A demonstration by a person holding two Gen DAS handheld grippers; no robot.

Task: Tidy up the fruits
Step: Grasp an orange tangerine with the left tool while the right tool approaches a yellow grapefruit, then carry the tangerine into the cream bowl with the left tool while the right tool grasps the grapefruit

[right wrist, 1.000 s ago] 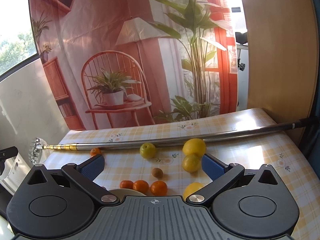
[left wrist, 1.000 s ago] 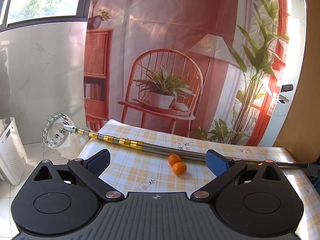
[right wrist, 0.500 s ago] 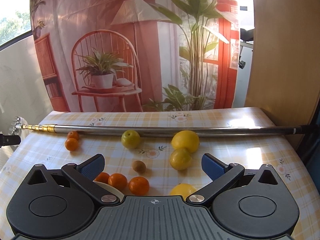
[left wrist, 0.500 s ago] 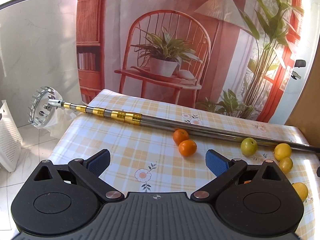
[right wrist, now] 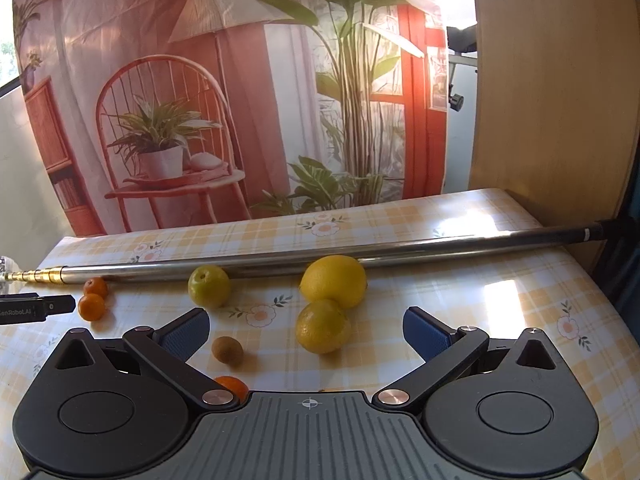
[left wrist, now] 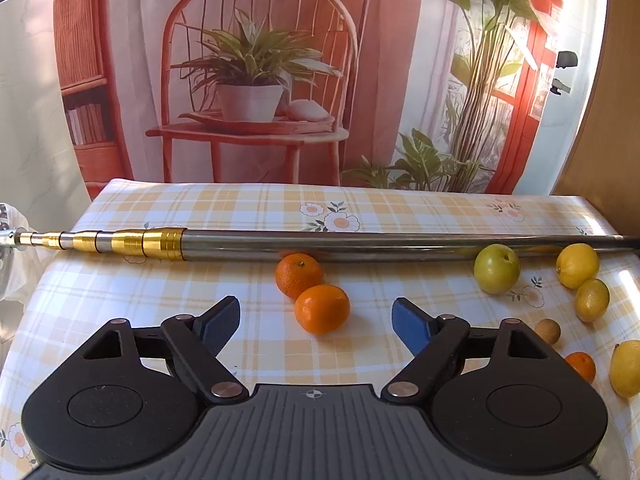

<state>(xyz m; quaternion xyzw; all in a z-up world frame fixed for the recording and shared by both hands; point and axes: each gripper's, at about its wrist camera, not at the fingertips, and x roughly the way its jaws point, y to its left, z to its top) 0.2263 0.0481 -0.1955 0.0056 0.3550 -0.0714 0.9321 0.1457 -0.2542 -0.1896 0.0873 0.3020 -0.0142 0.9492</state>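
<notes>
- Left black two-finger gripper (left wrist: 316, 318) hangs with blue pads spread wide, empty, over the yellow-checked floral tablecloth (left wrist: 120, 300)
- Two small orange mandarins (left wrist: 322, 309) lie touching, just ahead of its pads
- Right black gripper (right wrist: 306, 328) likewise gapes, holding nothing
- Two yellow lemons (right wrist: 323, 326) sit touching before it, beside the long telescopic metal pole (right wrist: 280, 261)

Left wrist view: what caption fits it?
Open left tool faces two oranges before a telescopic pole.
</notes>
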